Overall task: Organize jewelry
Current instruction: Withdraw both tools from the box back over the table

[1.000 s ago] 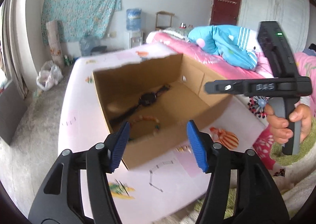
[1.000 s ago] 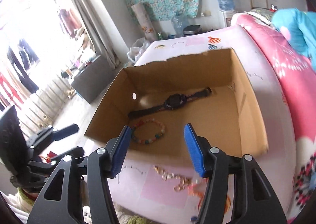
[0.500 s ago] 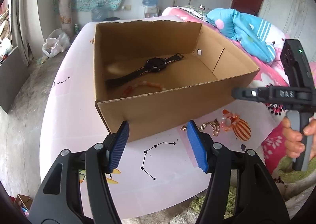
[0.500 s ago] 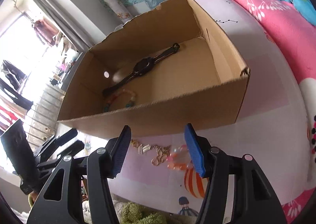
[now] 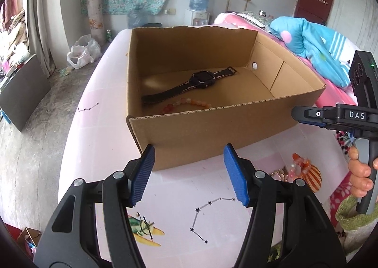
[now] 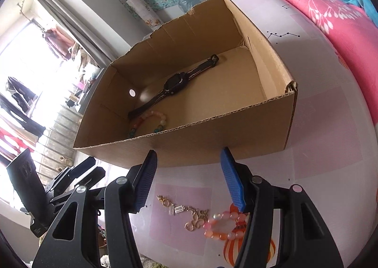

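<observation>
Jewelry is split between two places: a gold chain (image 6: 186, 212) and a pink bead bracelet (image 6: 222, 225) lie on the pink sheet (image 6: 326, 126) just under and slightly ahead of the right gripper (image 6: 187, 183), while a watch (image 6: 176, 83) and a mixed bead bracelet (image 6: 147, 122) already sit in the box (image 6: 212, 147) beyond it.

The right gripper's jaws stand partly open and empty, tilted down. The chain lies below the gap between them; the pink bracelet is partly tucked under the right-hand finger. The left gripper (image 5: 189, 173) is likewise partly open and holds nothing, over bare sheet, with the box's near wall straight ahead and the loose pieces off to its right.

Risks, as I judge them:
- The chain and pink bracelet touch or overlap; closing on one could drag the other or lift both in a tangle.
- The chain is thin and flat on soft cloth, so the pads may pinch the sheet or slip off the links.
- The box wall stands close ahead; a low carry could catch its rim and shift the box.
- A dangling chain may snag on that rim.
</observation>
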Demonstrator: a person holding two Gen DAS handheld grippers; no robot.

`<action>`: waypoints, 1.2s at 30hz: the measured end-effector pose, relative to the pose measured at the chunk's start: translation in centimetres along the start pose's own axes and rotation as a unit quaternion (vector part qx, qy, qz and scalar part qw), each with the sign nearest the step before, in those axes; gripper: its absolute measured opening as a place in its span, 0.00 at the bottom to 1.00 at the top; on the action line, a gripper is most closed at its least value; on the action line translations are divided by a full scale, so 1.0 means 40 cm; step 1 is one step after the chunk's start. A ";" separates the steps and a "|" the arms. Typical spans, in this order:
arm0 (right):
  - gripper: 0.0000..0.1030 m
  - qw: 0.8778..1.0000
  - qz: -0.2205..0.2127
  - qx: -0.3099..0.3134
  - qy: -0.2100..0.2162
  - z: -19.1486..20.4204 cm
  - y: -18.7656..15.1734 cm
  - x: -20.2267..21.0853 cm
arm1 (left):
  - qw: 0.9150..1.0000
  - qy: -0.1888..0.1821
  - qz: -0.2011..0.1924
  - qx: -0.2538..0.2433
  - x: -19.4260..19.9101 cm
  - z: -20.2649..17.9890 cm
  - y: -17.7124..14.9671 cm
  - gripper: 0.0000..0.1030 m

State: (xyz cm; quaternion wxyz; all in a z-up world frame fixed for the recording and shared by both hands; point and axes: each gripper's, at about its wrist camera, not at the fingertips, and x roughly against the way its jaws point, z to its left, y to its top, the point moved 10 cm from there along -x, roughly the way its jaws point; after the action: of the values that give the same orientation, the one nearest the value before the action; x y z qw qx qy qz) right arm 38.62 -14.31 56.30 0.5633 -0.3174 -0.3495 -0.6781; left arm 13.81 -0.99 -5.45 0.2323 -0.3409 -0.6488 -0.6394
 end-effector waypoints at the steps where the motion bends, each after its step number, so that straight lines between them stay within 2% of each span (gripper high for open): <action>1: 0.54 1.000 0.000 0.001 0.000 0.000 -0.001 0.000 | 1.000 0.002 0.000 0.000 0.000 0.001 0.000 0.56; 5: 0.56 1.000 -0.004 0.017 -0.019 -0.005 -0.037 0.018 | 1.000 0.006 0.000 0.001 0.021 0.006 -0.026 0.58; 7: 0.62 0.999 -0.003 0.017 -0.030 -0.016 -0.058 0.027 | 1.000 0.004 0.000 0.015 0.030 0.012 -0.050 0.65; 9: 0.64 0.999 -0.002 0.016 -0.044 -0.030 -0.070 0.042 | 0.999 0.002 0.003 0.038 0.032 0.022 -0.078 0.65; 14: 0.71 0.995 -0.024 0.006 -0.095 -0.093 -0.085 0.103 | 0.996 0.017 0.037 0.078 -0.006 0.043 -0.139 0.67; 23: 0.81 0.982 -0.045 -0.027 -0.179 -0.197 -0.103 0.162 | 0.994 0.046 0.059 0.083 -0.048 0.070 -0.153 0.71; 27: 0.84 0.979 -0.042 -0.032 -0.198 -0.214 -0.116 0.165 | 0.992 0.052 0.074 0.084 -0.064 0.071 -0.165 0.71; 36: 0.85 0.972 -0.027 -0.026 -0.232 -0.241 -0.126 0.146 | 0.992 0.067 0.078 0.071 -0.073 0.094 -0.169 0.76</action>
State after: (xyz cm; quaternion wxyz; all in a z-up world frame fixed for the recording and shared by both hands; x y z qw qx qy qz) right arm 32.33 -24.88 55.16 0.4396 -0.4714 -0.4614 -0.6097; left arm 11.23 2.63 -12.42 0.3482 -0.3293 -0.6472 -0.5928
